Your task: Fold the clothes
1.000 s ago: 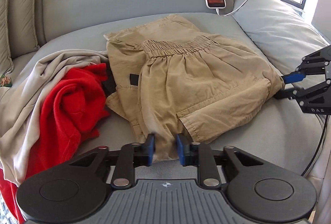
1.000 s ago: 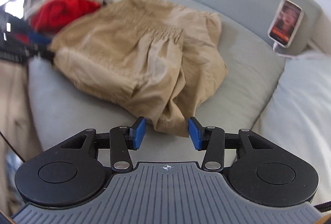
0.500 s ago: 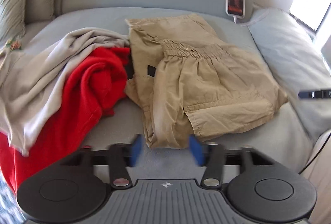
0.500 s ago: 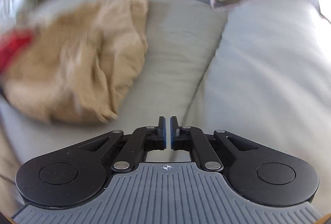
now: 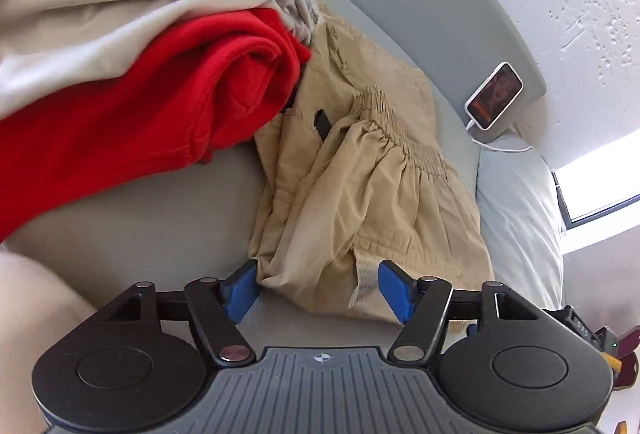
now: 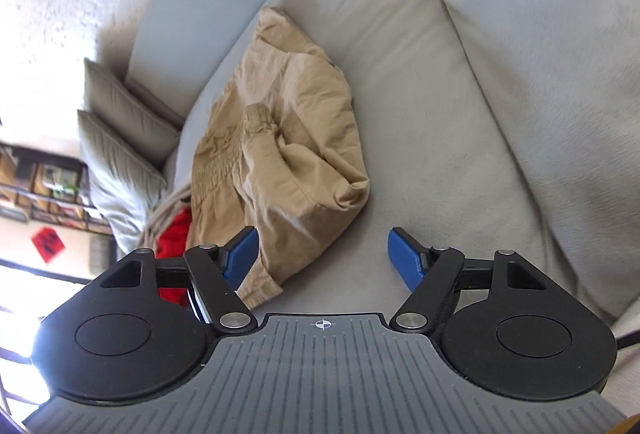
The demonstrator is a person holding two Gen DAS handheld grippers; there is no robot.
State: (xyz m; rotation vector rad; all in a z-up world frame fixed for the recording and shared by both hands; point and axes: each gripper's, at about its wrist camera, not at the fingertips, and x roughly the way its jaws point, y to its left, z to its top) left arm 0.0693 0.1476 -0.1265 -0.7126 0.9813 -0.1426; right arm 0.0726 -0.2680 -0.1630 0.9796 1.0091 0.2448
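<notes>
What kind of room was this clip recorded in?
Most likely a home living room or lounge. The khaki shorts lie on a grey upholstered sofa with loose cushions. A phone leans charging against its backrest, and shelves stand against the far wall.

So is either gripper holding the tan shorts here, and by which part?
Neither. The left gripper is open around the tan shorts' near hem without pinching; the right gripper is opening beside them.
</notes>
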